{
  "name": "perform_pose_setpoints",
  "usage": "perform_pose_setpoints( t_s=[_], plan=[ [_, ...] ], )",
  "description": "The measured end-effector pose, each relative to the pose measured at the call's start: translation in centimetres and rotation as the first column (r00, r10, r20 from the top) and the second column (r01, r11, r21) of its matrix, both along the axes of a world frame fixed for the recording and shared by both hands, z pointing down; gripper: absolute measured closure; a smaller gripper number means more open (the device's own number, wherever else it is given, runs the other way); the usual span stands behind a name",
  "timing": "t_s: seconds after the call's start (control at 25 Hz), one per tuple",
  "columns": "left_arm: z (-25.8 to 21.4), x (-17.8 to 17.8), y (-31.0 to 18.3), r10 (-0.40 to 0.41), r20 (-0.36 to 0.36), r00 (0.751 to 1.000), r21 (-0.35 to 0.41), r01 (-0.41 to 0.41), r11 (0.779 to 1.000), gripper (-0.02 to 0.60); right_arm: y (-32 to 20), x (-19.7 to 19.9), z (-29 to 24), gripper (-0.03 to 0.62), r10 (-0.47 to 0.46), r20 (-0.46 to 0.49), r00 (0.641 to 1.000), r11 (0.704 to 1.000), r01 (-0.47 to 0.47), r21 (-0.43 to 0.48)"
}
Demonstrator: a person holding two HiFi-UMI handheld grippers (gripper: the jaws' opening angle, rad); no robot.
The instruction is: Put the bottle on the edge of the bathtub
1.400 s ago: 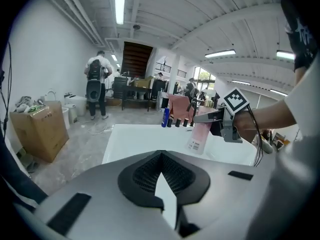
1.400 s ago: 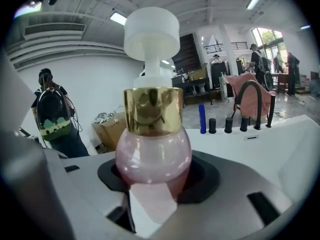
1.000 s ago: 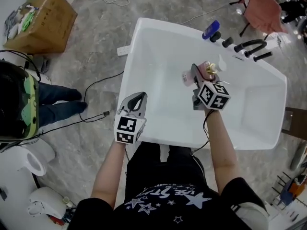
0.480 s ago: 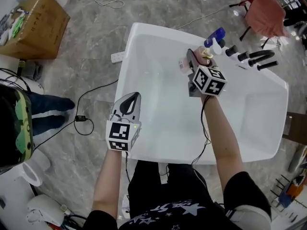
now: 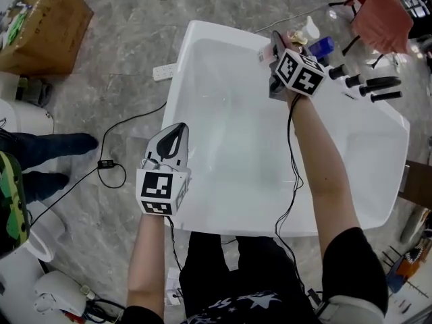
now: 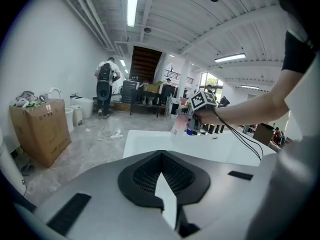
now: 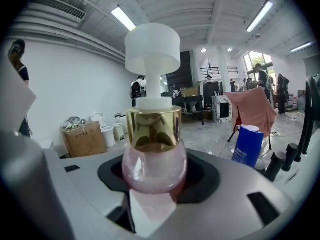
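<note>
The left gripper [image 5: 173, 137] hovers over the bathtub's [image 5: 185, 66] left rim, its fingers [image 6: 95, 194] pressed together with nothing between them. At the bathtub's far rim, the right gripper [image 5: 275, 46] has its fingers [image 7: 55, 184] spread wide around the pink bottle [image 7: 154, 169], clamping its round body upright. A blue bottle [image 7: 248, 146] stands on that rim, just to the right.

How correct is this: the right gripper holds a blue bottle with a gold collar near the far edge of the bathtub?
Not quite. The bottle in the right gripper is pink, not blue; the right gripper view shows it. The rest holds: it has a gold collar and is held near the far edge of the bathtub.
</note>
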State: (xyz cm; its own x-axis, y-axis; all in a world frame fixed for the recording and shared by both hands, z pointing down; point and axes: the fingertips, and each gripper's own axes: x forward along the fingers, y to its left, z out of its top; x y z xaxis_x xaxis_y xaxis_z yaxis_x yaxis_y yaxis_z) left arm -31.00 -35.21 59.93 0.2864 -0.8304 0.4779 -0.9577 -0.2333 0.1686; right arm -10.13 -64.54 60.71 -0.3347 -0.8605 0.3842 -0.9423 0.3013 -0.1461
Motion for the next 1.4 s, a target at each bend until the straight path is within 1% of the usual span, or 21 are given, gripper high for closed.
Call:
perform_pose_setpoints(
  t_s=[0.12,0.24,0.36,0.48,0.64,0.88,1.12,1.16,1.28,1.4],
  plan=[
    [0.2,-0.5,0.0,-0.002,0.003,1.000,0.004,0.001,1.000,0.566,-2.0,-0.3,0.7,0.372,0.014,-0.024,1.000,1.000,-0.014,-0.009],
    [0.8,-0.7,0.4,-0.010,-0.004,1.000,-0.009,0.010,1.000,0.566,-3.4,-0.8,1.0,0.373,0.011,-0.047,0.999,1.000,-0.012,-0.011],
    [1.7,-0.8,1.0,-0.021,-0.020,1.000,-0.028,0.021,0.999,0.566,-4.7,-1.0,1.3,0.375,0.042,-0.041,0.998,0.999,-0.042,-0.014],
    [2.3,-0.6,1.4,-0.020,-0.025,0.999,-0.038,0.019,0.999,0.566,-5.6,-1.2,1.3,0.376,0.059,-0.055,0.997,0.998,-0.059,0.001],
    [3.0,-0.5,1.7,-0.014,-0.032,0.999,-0.049,0.012,0.999,0.566,-6.4,-2.2,1.5,0.376,0.056,-0.073,0.996,0.998,-0.056,0.010],
    [3.5,-0.2,1.9,-0.019,-0.049,0.999,-0.055,0.017,0.998,0.566,-7.4,-2.5,1.4,0.372,0.076,-0.067,0.995,0.997,-0.075,0.019],
    [3.6,0.0,2.1,-0.016,-0.056,0.998,-0.061,0.013,0.998,0.566,-7.2,-3.2,1.8,0.367,0.051,-0.058,0.997,0.999,-0.051,-0.003],
    [3.6,0.1,2.2,-0.015,-0.058,0.998,-0.061,0.012,0.998,0.566,-7.2,-3.2,1.8,0.363,0.044,-0.058,0.997,0.999,-0.045,-0.008],
    [3.6,0.4,2.3,-0.017,-0.058,0.998,-0.062,0.013,0.998,0.566,-6.8,-2.9,2.0,0.321,0.026,-0.064,0.998,0.999,-0.028,-0.024],
    [3.2,0.5,2.4,-0.018,-0.060,0.998,-0.060,0.014,0.998,0.566,-5.9,-2.3,2.0,0.303,0.020,-0.075,0.997,0.999,-0.023,-0.035]
  ],
)
